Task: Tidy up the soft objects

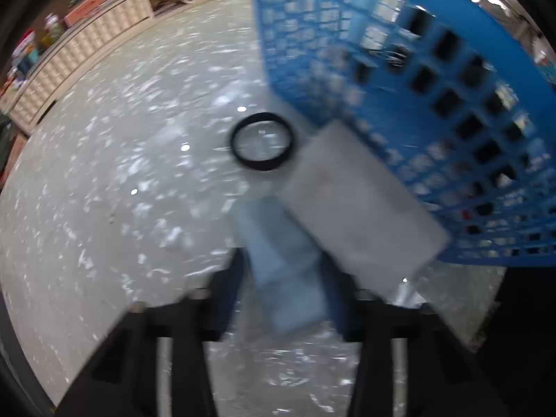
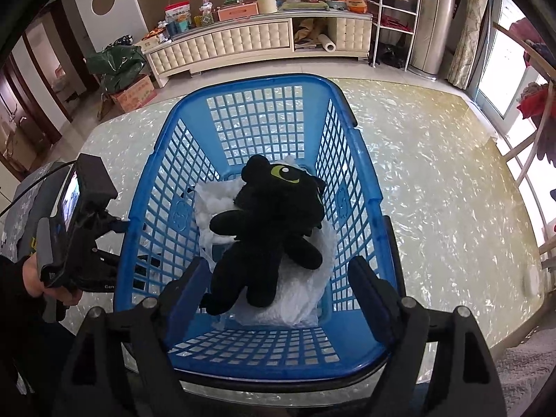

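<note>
Left wrist view: heavily motion-blurred. The left gripper (image 1: pixel 288 278) has its fingers closed on a pale blue folded cloth (image 1: pixel 278 260), which sits between the two dark pads and pokes forward past them. Touching it on the right is a grey flat rectangular piece (image 1: pixel 361 208); whether the fingers also clamp it cannot be told through the blur. A black ring (image 1: pixel 262 141) lies on the marbled table (image 1: pixel 104 173) ahead of the fingertips, apart from the cloth. The blue basket (image 1: pixel 417 69) fills the upper right of this view, its lattice wall close beside the grey piece.

Right wrist view: sharp. The right gripper (image 2: pixel 278 278) hangs over the near end of the blue basket (image 2: pixel 264 365) with its fingers spread wide, gripping nothing. Inside the basket lies a black plush toy (image 2: pixel 274 222) with a green eye, on its back atop a white fluffy cloth (image 2: pixel 299 295); the toy's lower leg reaches into the gap between the fingers without contact on either pad. The basket stands on the table (image 2: pixel 434 191). At left, a hand (image 2: pixel 34 278) holds the left gripper's handle (image 2: pixel 80 229) just beside the basket's outer wall. A cream sideboard (image 2: pixel 243 41) stands against the far wall.
</note>
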Tool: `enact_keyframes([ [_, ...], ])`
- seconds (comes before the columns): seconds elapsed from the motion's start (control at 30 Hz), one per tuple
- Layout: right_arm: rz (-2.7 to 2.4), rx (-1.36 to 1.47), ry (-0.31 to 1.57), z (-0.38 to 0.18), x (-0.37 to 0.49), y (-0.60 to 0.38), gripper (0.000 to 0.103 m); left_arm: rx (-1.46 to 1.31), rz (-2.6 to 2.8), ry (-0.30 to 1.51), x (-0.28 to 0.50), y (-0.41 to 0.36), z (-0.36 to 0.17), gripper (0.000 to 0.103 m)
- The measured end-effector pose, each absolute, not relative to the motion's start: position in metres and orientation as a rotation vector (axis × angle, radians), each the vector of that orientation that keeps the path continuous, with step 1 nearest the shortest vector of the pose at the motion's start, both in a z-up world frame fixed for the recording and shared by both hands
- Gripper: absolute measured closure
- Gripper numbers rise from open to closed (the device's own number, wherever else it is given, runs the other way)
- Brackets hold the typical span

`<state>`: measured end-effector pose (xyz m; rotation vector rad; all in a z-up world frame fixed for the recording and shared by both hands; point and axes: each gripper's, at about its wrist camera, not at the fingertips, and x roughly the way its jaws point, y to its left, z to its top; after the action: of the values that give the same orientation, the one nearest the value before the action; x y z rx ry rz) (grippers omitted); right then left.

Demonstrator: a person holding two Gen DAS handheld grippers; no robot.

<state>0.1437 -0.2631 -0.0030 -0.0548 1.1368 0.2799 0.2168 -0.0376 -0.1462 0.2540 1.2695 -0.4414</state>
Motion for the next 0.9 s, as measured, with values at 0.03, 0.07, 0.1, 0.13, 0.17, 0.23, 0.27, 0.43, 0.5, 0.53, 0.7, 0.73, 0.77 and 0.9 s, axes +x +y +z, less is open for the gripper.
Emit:
enact_keyframes([
  [0.03, 0.281, -0.051, 1.138, -0.003, 0.143, -0.263, 0.022, 0.258, -0.465, 1.271, 0.216, -0.042, -0.146, 0.083],
  [0.07, 0.282, -0.05, 1.138, -0.003, 0.142, -0.263, 0.022, 0.263, -0.473, 1.273, 0.216, -0.047, -0.144, 0.089],
  [0.1, 0.283, -0.048, 1.14, -0.004, 0.142, -0.263, 0.022, 0.265, -0.485, 1.275, 0.215, -0.05, -0.145, 0.091],
  [0.13, 0.284, -0.046, 1.14, -0.004, 0.141, -0.263, 0.022, 0.261, -0.496, 1.278, 0.215, -0.052, -0.145, 0.092],
  [0.17, 0.285, -0.046, 1.14, -0.004, 0.141, -0.263, 0.022, 0.26, -0.501, 1.277, 0.216, -0.054, -0.146, 0.095],
  [0.23, 0.286, -0.046, 1.139, -0.003, 0.139, -0.262, 0.022, 0.262, -0.497, 1.271, 0.215, -0.056, -0.146, 0.096],
  [0.27, 0.286, -0.046, 1.138, -0.003, 0.138, -0.262, 0.022, 0.26, -0.493, 1.27, 0.215, -0.055, -0.146, 0.097],
  [0.43, 0.287, -0.046, 1.134, -0.002, 0.136, -0.261, 0.022, 0.249, -0.501, 1.264, 0.201, -0.046, -0.142, 0.097],
  [0.5, 0.289, -0.05, 1.136, -0.003, 0.135, -0.258, 0.022, 0.227, -0.506, 1.254, 0.197, -0.041, -0.138, 0.098],
  [0.53, 0.292, -0.052, 1.136, -0.003, 0.134, -0.257, 0.022, 0.217, -0.508, 1.25, 0.192, -0.037, -0.135, 0.098],
  [0.7, 0.302, -0.065, 1.14, -0.004, 0.132, -0.249, 0.01, 0.199, -0.508, 1.21, 0.186, -0.028, -0.114, 0.098],
  [0.73, 0.304, -0.068, 1.139, -0.004, 0.132, -0.247, 0.005, 0.198, -0.508, 1.202, 0.185, -0.027, -0.109, 0.098],
  [0.77, 0.305, -0.069, 1.137, -0.004, 0.132, -0.245, 0.001, 0.196, -0.508, 1.193, 0.182, -0.025, -0.104, 0.098],
  [0.9, 0.317, -0.081, 1.128, -0.002, 0.129, -0.235, 0.001, 0.179, -0.507, 1.157, 0.174, -0.015, -0.086, 0.098],
])
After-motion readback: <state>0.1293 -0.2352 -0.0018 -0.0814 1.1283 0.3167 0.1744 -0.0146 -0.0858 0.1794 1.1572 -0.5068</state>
